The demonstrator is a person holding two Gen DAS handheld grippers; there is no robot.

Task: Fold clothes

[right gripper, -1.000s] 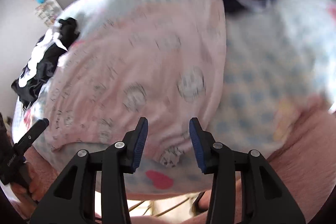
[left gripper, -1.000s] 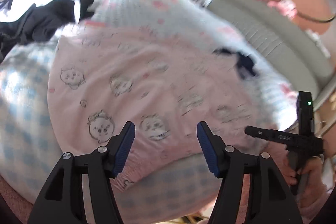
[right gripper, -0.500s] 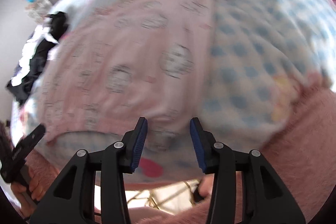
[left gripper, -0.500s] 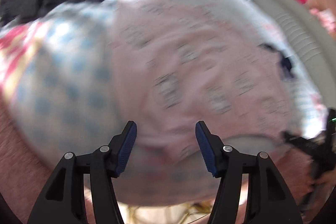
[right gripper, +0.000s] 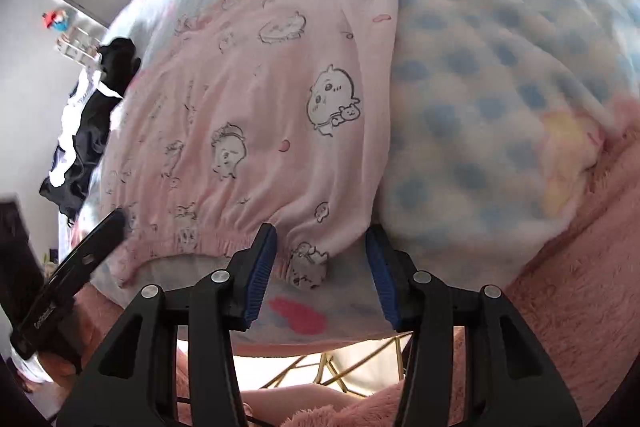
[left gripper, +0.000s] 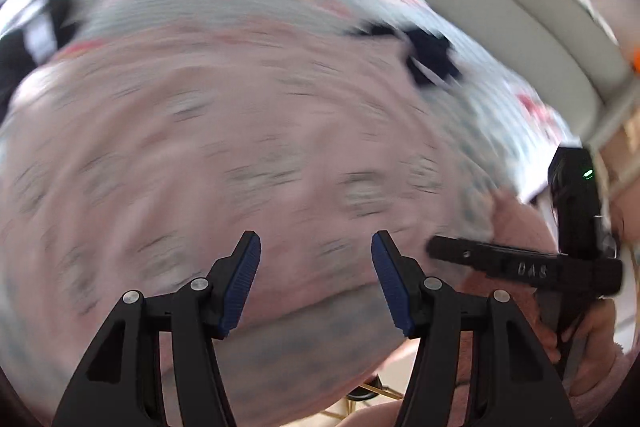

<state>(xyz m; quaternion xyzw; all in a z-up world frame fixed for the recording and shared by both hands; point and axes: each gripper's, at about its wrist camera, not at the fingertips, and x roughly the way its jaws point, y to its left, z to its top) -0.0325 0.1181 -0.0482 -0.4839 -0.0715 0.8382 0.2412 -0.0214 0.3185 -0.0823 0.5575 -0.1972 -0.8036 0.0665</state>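
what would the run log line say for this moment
stage: pre-grasp | garment: pink printed garment flat on bed | left gripper: open, empty, above garment | right gripper: opening, garment's elastic hem corner between jaws

the left tool point(left gripper: 316, 279) points steeply downward, its blue-padded fingers point(left gripper: 240, 283) standing well apart with nothing pressed between them. the right tool point(right gripper: 320, 271) also tilts steeply down, its jaws opening, pads point(right gripper: 260, 271) clear of any grip. in the left wrist view a hand point(left gripper: 588, 331) in a fuzzy pink sleeve point(left gripper: 600, 383) grips the right tool's handle.
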